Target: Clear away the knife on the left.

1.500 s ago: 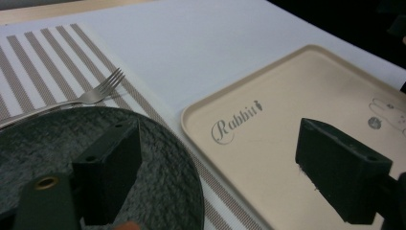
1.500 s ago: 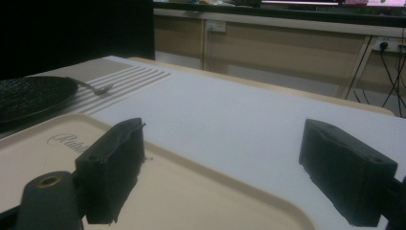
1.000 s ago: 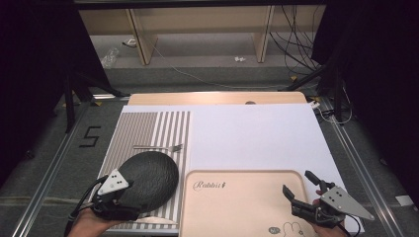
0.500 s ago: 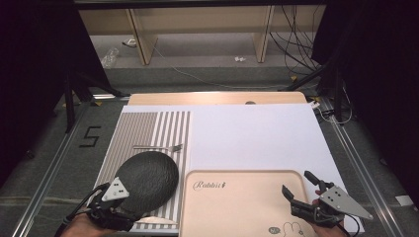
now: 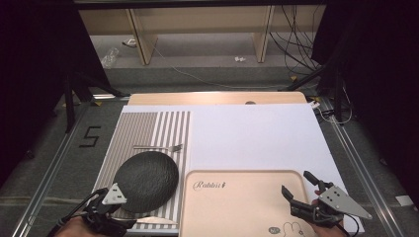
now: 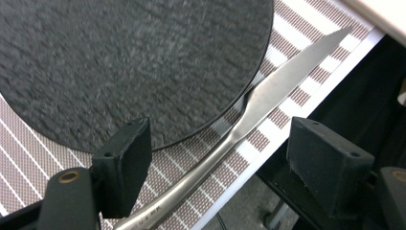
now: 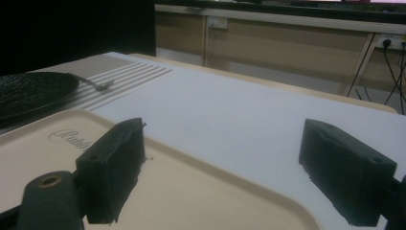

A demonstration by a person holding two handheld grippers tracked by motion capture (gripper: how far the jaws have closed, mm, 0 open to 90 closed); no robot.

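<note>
Straddling the knife (image 6: 268, 103), left gripper (image 6: 215, 158) jaws wide and just closing, nothing gripped; handle runs near-far between pads, beside black plate (image 6: 124, 62). Right gripper (image 7: 225, 163) open, empty.

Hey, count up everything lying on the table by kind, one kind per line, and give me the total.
Plate: 1
Knife: 1
Fork: 1
Tray: 1
Striped placemat: 1
Total: 5
</note>
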